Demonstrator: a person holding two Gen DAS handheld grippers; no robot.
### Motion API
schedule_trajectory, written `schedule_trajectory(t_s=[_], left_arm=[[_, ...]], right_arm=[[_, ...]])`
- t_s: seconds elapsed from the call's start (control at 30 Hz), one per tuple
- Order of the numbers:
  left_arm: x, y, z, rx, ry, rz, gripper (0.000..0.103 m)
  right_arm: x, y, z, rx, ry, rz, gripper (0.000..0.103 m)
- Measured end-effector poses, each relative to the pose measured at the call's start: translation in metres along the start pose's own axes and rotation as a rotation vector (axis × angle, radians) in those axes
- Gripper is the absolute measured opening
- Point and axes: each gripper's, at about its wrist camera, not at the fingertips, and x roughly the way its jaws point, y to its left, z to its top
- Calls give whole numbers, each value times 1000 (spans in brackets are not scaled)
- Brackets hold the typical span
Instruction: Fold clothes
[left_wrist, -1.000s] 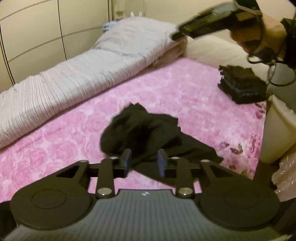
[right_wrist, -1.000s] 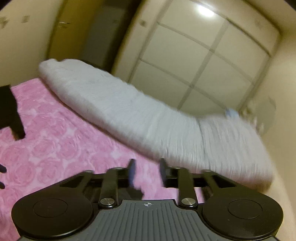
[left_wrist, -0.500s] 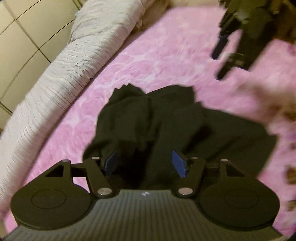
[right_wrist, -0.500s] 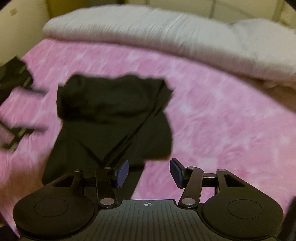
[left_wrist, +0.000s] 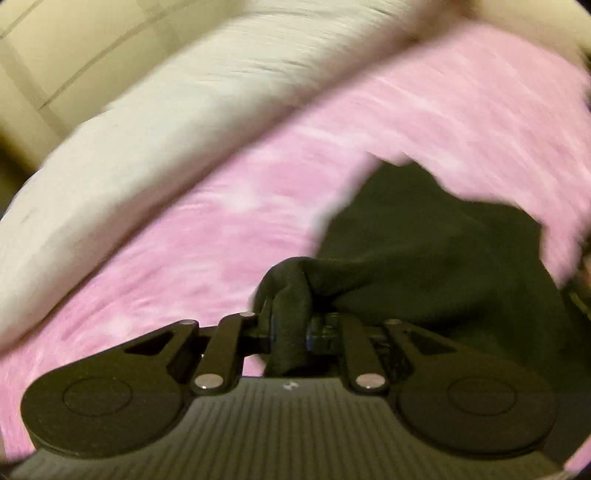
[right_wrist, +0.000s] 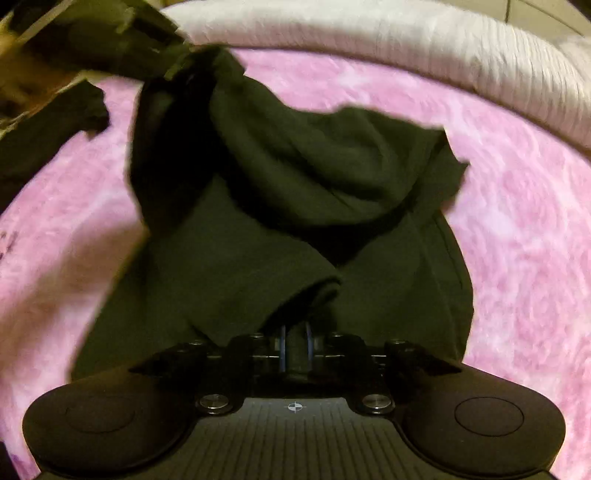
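Left gripper (left_wrist: 290, 332) first, in the left wrist view: its jaws have just been closing, and now they pinch a bunched-up bit of the black garment (left_wrist: 436, 266). The fold of cloth sits right between the pads. From this claw, the rest of the garment spreads out ahead and to the right, lying on the pink blanket (left_wrist: 221, 221). To the left of the claw there is only blanket, and past that the rolled white quilt (left_wrist: 184, 103). The picture is blurry, so the far edge of the cloth is hard to make out.

Now the right wrist view. The right gripper (right_wrist: 295, 350) has also just been closing, and it is squeezed tight on another edge of the same garment. The cloth starts at the pads and runs straight ahead, away from the claw. Far up and to the left, the cloth rises to the other gripper, which shows there as a dark blurred shape.

So each claw has one end, and the long way of the garment runs between them. My guess is that both hands must lift and pull apart together to spread it flat before folding.
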Motion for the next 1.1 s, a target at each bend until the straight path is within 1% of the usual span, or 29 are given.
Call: schedule_trajectory(t_s=[0.07,0.13,0.2,0.23,0.27,0.3,0.33,0.37,0.4,0.43,0.47,0.5,0.57,0.63,0.67,0.73,0.77,0.8,0.83,0.9,0.93,0.97,1.07,1.1], left_arm=[[-5,37,-12,-65,19,49,11],[-8,70,-33,-127,52,92,11],[-13,97,-57,-199,86,127,12],[-13,107,-68,-241,112,140,13],[-10,116,-82,-294,156,143,14],[-6,126,-96,-349,206,144,19],[-6,130,-110,-389,231,141,27],[-7,134,-125,-425,251,137,30],[-10,132,-135,-424,254,135,32],[-13,128,-143,-413,254,134,33],[-17,124,-152,-402,253,132,33],[-21,120,-161,-391,253,131,32],[-29,104,-166,-364,249,116,33],[-35,89,-165,-308,231,93,40],[-36,80,-164,-262,220,84,42],[-38,56,-162,-125,183,60,49],[-38,45,-160,-59,166,46,52],[-33,33,-158,23,147,26,61],[-28,24,-157,99,131,6,64],[-16,7,-156,234,108,-25,64],[-9,2,-156,269,109,-33,64],[-2,-2,-156,297,113,-40,64],[21,-9,-154,359,110,-49,64],[29,-11,-153,376,111,-42,64]], right_arm=[[-24,33,5,-53,-20,75,7],[-42,74,8,-113,-22,176,6],[-51,119,7,-158,-5,301,6],[-52,141,5,-176,19,371,6],[-49,162,0,-200,46,422,6],[-45,182,-5,-228,73,464,6],[-42,200,-10,-260,100,494,7],[-38,211,-12,-280,126,505,13],[-36,212,-12,-277,133,490,28],[-36,210,-12,-266,133,467,35],[-35,208,-13,-255,134,444,47],[-37,200,-11,-222,130,430,54],[-37,170,-4,-129,122,391,59],[-34,144,2,-62,111,300,62],[-30,129,3,-35,113,236,64],[-24,90,8,31,113,115,65],[-19,72,12,67,106,68,66],[-14,54,16,105,96,25,68],[-8,42,21,117,93,-4,68],[5,24,31,121,92,-52,69],[12,15,36,123,91,-76,69],[17,11,40,102,89,-89,70],[37,17,50,16,87,-93,70],[47,21,49,13,94,-91,70]])
